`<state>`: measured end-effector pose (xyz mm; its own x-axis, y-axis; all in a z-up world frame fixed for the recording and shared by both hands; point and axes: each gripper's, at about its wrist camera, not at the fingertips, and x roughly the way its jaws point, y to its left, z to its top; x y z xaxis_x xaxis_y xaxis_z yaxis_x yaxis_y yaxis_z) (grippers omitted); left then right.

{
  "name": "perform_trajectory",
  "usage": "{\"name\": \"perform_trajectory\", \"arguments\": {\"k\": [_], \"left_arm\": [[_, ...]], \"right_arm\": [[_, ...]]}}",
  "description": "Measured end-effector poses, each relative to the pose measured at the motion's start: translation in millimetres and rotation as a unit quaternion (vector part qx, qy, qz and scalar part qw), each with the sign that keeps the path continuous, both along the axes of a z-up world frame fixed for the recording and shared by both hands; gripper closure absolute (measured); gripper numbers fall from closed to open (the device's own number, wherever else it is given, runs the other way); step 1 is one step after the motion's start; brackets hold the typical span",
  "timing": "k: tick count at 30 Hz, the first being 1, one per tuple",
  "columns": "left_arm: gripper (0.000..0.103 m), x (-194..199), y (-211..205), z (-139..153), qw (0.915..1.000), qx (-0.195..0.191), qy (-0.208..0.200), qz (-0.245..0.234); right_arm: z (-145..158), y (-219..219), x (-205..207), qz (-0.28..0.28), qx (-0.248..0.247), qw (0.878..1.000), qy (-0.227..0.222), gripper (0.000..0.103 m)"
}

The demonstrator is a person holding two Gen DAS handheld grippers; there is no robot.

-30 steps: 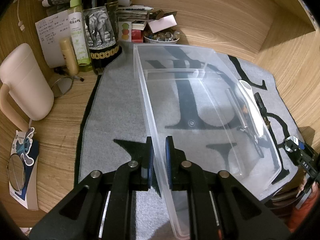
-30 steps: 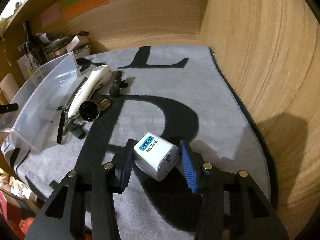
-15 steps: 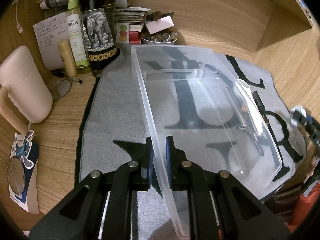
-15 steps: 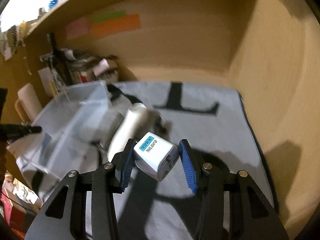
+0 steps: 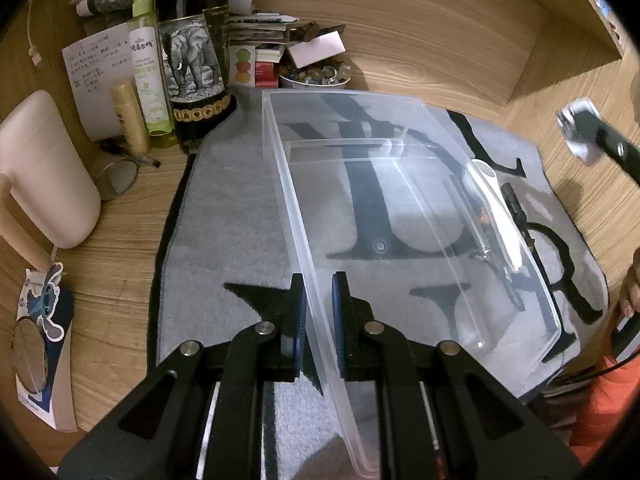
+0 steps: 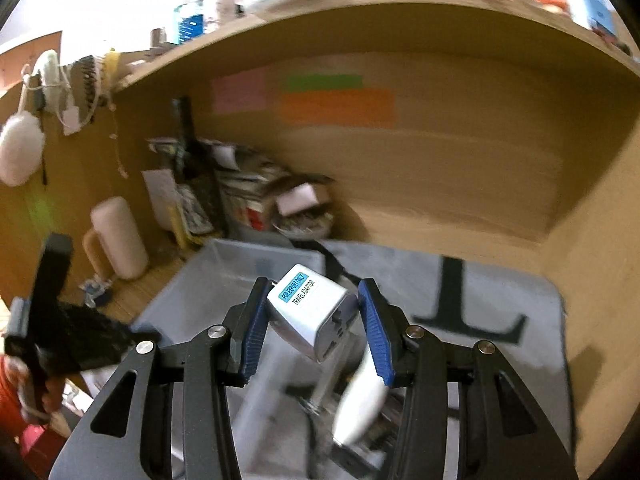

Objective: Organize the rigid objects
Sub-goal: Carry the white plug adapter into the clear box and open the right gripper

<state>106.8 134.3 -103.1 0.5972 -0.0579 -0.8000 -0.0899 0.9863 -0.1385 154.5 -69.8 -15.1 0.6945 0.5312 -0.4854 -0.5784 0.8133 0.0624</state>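
Note:
A clear plastic bin [image 5: 400, 208] stands tilted on the grey mat. My left gripper [image 5: 319, 312] is shut on its near side wall, one pad on each face of the wall. In the right wrist view my right gripper [image 6: 316, 320] is shut on a white travel adapter [image 6: 314, 312] with a blue label, held in the air above the bin [image 6: 240, 264]. That gripper shows blurred at the right edge of the left wrist view, with the adapter [image 5: 580, 132] in it. A white handled tool [image 5: 492, 208] and dark tools lie beside the bin's far wall.
A dark wine bottle [image 5: 192, 56], a green spray bottle [image 5: 146, 68], a pink mug [image 5: 44, 168] and stacked papers crowd the desk's back left. A bowl of small stones [image 5: 316, 74] sits behind the bin. Wooden walls enclose the back and right. A person's hand [image 5: 632, 288] shows at right.
My right gripper lifted the travel adapter off the mat and carried it up and left over the bin. The left gripper kept its hold on the bin wall without moving.

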Motion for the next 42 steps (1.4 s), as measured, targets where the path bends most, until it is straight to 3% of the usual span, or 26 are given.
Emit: {"name": "perform_trajectory", "arguments": {"k": [9,20,29,38,42], "left_arm": [[0.091,0,0,0,1.0,0.001,-0.003,-0.005],[0.09,0,0,-1,0.9999,0.003,-0.007,-0.011],[0.09,0,-1,0,0.9998,0.009,-0.007,-0.016],[0.09,0,-1,0,0.9998,0.009,-0.007,-0.016],[0.09,0,-1,0,0.9998,0.008,-0.007,-0.016]], "right_arm": [[1,63,15,0.067,-0.023,0.997,0.018,0.061],[-44,107,35,0.101,-0.114,0.985,0.078,0.061],[-74,124,41,0.13,-0.17,0.967,0.134,0.061],[-75,128,34,0.141,-0.192,0.963,0.129,0.061],[-70,127,31,0.138,-0.184,0.966,0.115,0.049]]}}
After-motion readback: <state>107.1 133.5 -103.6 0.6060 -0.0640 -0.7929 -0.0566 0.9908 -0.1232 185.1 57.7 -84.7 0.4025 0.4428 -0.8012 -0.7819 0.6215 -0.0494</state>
